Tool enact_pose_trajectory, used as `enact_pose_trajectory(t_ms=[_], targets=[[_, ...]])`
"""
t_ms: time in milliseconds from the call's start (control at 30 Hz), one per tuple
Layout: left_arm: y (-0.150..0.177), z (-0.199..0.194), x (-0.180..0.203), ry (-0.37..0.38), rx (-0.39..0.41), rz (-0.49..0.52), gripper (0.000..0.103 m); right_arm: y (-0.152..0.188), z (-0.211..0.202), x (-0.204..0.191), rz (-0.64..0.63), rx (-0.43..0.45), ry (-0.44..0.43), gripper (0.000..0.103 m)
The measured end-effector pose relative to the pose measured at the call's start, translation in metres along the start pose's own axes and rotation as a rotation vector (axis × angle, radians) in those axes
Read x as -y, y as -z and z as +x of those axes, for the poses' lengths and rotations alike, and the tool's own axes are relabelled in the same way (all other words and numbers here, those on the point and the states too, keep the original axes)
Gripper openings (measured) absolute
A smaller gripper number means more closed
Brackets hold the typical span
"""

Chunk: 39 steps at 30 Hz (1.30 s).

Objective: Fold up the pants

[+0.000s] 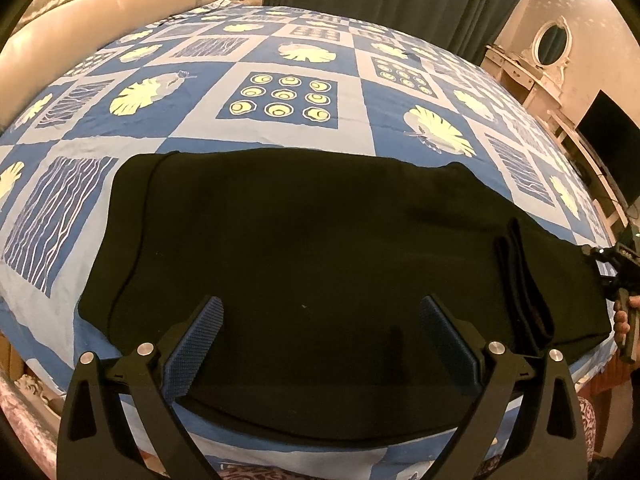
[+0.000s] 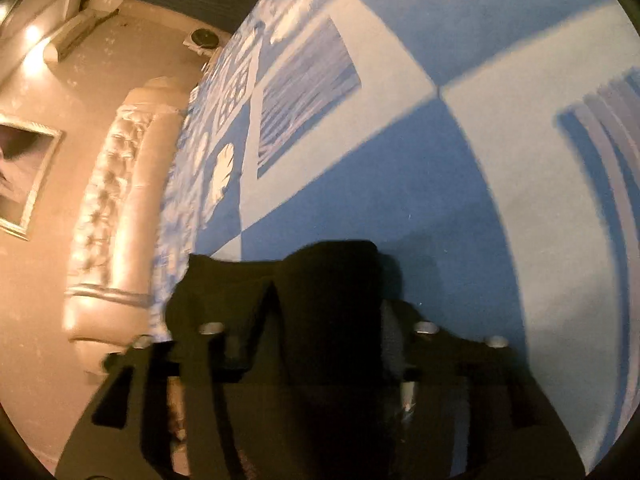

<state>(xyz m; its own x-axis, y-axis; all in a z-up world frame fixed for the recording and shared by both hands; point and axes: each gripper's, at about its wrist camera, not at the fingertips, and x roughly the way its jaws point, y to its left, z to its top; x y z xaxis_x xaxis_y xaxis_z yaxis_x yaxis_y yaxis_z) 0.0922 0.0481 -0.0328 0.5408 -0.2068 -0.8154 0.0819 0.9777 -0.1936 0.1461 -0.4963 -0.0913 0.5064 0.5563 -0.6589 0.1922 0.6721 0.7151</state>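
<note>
Lying flat on patterned bedspread [image 1: 280,60], soft black pants [image 1: 312,240]; left hand-held gripper [image 1: 322,322] wide open, right hand-held gripper [image 2: 320,320] pinching fabric.

We see the pants [image 1: 304,248] lying flat across the near part of the bed [image 1: 280,92]. Our left hand-held gripper [image 1: 322,338] hangs over their near edge; our right hand-held gripper [image 1: 624,276] is at their right end.

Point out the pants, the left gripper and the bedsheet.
pants [image 1: 320,232], left wrist view, middle of the black cloth
left gripper [image 1: 320,320], left wrist view, midway between fingertips
bedsheet [image 1: 280,98], left wrist view, circle-patterned square
</note>
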Motion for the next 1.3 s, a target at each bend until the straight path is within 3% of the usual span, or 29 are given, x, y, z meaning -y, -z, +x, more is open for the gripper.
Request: enact_pose_trajectory(t_ms=[100,233,467,667,767,867,1033,1133,1233,1300], targets=[[-0.001,-0.001,-0.001,-0.002,0.005,-0.003,0.098,0.011,-0.019,-0.026,-0.083,0.09,0.182,0.069],[-0.003,-0.001,-0.005,-0.009,0.004,-0.016,0.098,0.043,-0.035,-0.07,-0.201,0.168,0.335,0.076],[-0.021,-0.018,-0.047,0.001,0.028,-0.078,0.098,0.105,-0.015,-0.145,-0.443,0.199,0.38,0.078],[-0.024,-0.025,-0.132,-0.022,0.039,-0.284,0.098,0.13,0.013,-0.176,-0.535,0.148,0.341,0.078],[-0.02,-0.012,-0.166,0.008,-0.004,-0.366,0.098,0.135,0.02,-0.177,-0.545,0.131,0.339,0.078],[-0.019,0.003,-0.178,0.032,-0.036,-0.373,0.098,0.137,0.024,-0.173,-0.549,0.12,0.347,0.079],[-0.028,0.018,-0.169,0.02,-0.035,-0.264,0.098,0.134,0.028,-0.163,-0.501,0.099,0.328,0.079],[-0.03,0.022,-0.156,0.1,-0.056,-0.205,0.098,0.135,0.031,-0.16,-0.492,0.088,0.323,0.079],[-0.031,0.025,-0.143,0.291,-0.107,-0.197,0.098,0.137,0.034,-0.16,-0.494,0.075,0.316,0.08],[-0.031,0.028,-0.142,0.299,-0.132,-0.188,0.098,0.137,0.035,-0.161,-0.496,0.07,0.312,0.08]])
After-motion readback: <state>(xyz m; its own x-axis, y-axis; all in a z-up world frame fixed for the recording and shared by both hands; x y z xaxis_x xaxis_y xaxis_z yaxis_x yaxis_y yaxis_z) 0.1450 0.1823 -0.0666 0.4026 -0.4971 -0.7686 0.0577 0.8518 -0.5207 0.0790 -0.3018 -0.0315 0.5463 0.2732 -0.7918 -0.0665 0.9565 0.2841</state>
